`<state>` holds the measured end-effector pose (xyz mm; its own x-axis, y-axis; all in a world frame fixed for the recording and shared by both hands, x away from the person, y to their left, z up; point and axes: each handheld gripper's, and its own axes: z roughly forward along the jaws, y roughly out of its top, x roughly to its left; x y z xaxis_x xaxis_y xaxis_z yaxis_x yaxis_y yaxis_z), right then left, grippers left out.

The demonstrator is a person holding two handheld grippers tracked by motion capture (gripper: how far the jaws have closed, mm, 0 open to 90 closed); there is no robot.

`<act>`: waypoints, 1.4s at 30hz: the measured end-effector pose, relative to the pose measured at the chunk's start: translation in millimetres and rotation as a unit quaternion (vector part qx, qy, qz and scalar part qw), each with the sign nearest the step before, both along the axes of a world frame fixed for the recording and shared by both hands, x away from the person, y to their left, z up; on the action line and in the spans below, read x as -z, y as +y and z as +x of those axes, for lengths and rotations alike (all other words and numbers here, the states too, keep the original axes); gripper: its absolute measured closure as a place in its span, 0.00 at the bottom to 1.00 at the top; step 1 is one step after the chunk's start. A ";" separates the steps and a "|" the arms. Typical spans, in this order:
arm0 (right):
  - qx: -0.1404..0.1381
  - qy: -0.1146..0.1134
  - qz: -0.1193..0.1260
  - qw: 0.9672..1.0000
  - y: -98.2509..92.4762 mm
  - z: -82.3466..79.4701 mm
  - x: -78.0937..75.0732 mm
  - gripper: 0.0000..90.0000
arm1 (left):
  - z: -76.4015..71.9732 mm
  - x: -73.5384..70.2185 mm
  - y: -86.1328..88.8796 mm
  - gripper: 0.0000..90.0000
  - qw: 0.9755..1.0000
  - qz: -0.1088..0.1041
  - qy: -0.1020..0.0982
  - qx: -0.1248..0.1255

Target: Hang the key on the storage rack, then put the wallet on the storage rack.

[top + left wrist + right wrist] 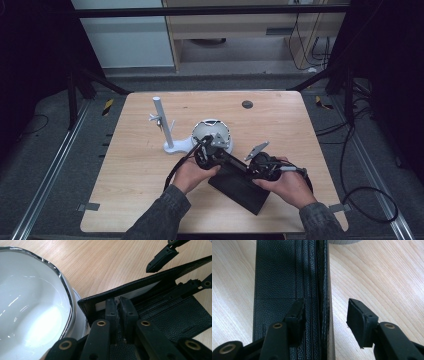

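Observation:
A black leather wallet [240, 186] lies open on the wooden table [140, 175], one cover [140, 283] lifted on edge. My left gripper [117, 302] is shut on the wallet's near corner, just beside a white bowl [30, 305] with a silver rim. In the high view the left gripper [206, 150] sits against that bowl [212, 132]. My right gripper [325, 308] is open, with its jaws on either side of the raised cover [324, 277] and not touching it. From above, the right gripper [235, 164] points left over the wallet.
A white stand with an upright pole [162, 122] rises left of the bowl. A small dark disc [247, 104] lies near the table's far edge. Cables trail on the floor at the right [370, 200].

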<state>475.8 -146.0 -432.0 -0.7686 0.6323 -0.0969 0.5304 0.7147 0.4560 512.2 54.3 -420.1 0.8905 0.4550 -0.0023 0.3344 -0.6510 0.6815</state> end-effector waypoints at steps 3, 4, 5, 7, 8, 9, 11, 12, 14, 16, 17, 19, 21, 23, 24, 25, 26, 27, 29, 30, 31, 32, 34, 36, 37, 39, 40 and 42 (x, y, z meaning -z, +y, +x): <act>-0.003 0.004 -0.003 1.000 1.2 1.1 2.0 0.60 | -0.1 0.3 0.3 0.94 1.000 -0.001 0.000 0.000; -0.003 0.006 -0.004 1.000 1.8 1.4 2.8 0.61 | -0.5 0.2 0.2 0.94 1.000 -0.002 0.002 -0.002; -0.003 0.006 -0.007 1.000 2.6 1.7 3.7 0.63 | -0.8 0.1 0.2 0.93 1.000 -0.003 0.001 -0.002; -0.004 0.009 -0.012 1.000 4.4 2.1 5.2 0.70 | -2.4 -0.5 1.2 0.91 1.000 -0.007 -0.001 -0.004; -0.011 0.005 -0.017 1.000 6.5 2.4 7.4 0.84 | -4.3 -1.4 2.8 0.86 1.000 -0.010 -0.002 -0.007; -0.011 0.005 -0.017 1.000 6.5 2.4 7.4 0.84 | -6.7 -2.3 4.7 0.86 1.000 -0.013 -0.005 -0.012; -0.018 -0.003 -0.021 1.000 7.4 1.3 8.1 0.92 | -12.2 -5.4 9.9 0.75 1.000 -0.014 -0.014 -0.021; -0.020 -0.008 -0.024 0.999 7.4 0.1 8.0 0.93 | -14.7 -6.9 12.2 0.68 0.999 -0.016 -0.020 -0.025; -0.029 -0.017 -0.023 0.999 4.5 -2.7 6.1 0.94 | -23.2 -14.0 23.1 0.48 0.999 -0.036 -0.027 -0.024; -0.031 -0.021 -0.023 0.999 2.5 -4.4 5.0 0.94 | -25.7 -16.8 27.5 0.40 0.998 -0.042 -0.028 -0.024; -0.033 -0.029 -0.018 0.999 -0.9 -7.3 3.2 0.94 | -27.9 -18.7 30.4 0.33 0.998 -0.050 -0.029 -0.023; -0.035 -0.043 -0.007 0.998 -7.4 -12.8 -0.6 0.94 | -32.7 -20.7 34.9 0.18 0.998 -0.054 -0.035 -0.008; -0.035 -0.058 0.006 0.998 -16.2 -21.1 -6.4 0.94 | -39.1 -23.3 38.8 0.10 0.997 -0.050 -0.053 0.011; -0.032 -0.077 0.021 0.996 -27.4 -29.2 -13.4 0.94 | -44.1 -25.1 41.4 0.10 0.996 -0.054 -0.064 0.007; -0.029 -0.089 0.030 0.995 -34.6 -34.2 -17.9 0.94 | -45.2 -25.7 41.5 0.10 0.996 -0.053 -0.065 0.003; -0.028 -0.099 0.036 0.994 -40.1 -37.9 -21.2 0.94 | -45.8 -26.2 41.3 0.10 0.996 -0.052 -0.066 0.002; -0.026 -0.107 0.039 0.993 -43.8 -40.6 -23.6 0.94 | -46.3 -26.9 40.9 0.10 0.997 -0.051 -0.065 0.002; -0.024 -0.117 0.045 0.992 -48.3 -43.8 -26.5 0.94 | -46.6 -27.7 40.4 0.10 0.997 -0.050 -0.066 0.005; -0.024 -0.132 0.055 0.989 -55.8 -48.9 -31.8 0.94 | -46.0 -29.1 39.8 0.10 0.997 -0.050 -0.066 0.002; -0.026 -0.142 0.060 0.988 -59.1 -51.7 -34.6 0.94 | -45.6 -30.0 39.9 0.10 0.997 -0.049 -0.066 0.002; -0.027 -0.146 0.063 0.987 -60.9 -52.9 -36.3 0.94 | -45.2 -31.3 40.1 0.10 0.996 -0.050 -0.068 0.004; -0.030 -0.152 0.067 0.986 -62.8 -53.8 -37.9 0.94 | -44.3 -32.6 40.4 0.10 0.996 -0.051 -0.069 0.008; -0.035 -0.164 0.078 0.983 -67.4 -53.5 -40.6 0.94 | -40.6 -35.1 40.1 0.10 0.997 -0.049 -0.062 0.010; -0.035 -0.168 0.084 0.982 -69.4 -51.9 -40.9 0.94 | -38.2 -36.8 38.1 0.10 0.997 -0.047 -0.063 0.011; -0.035 -0.168 0.084 0.982 -69.4 -51.9 -40.9 0.94 | -38.2 -36.8 38.1 0.10 0.997 -0.047 -0.063 0.011; -0.032 -0.177 0.100 0.979 -71.4 -49.8 -41.1 0.94 | -33.8 -40.4 33.9 0.10 0.997 -0.044 -0.063 0.011; -0.032 -0.180 0.103 0.978 -72.1 -49.5 -41.4 0.94 | -32.2 -42.6 32.0 0.10 0.997 -0.042 -0.065 0.014; -0.027 -0.189 0.116 0.975 -74.3 -48.8 -42.9 0.94 | -31.2 -44.6 30.5 0.10 0.997 -0.041 -0.070 0.015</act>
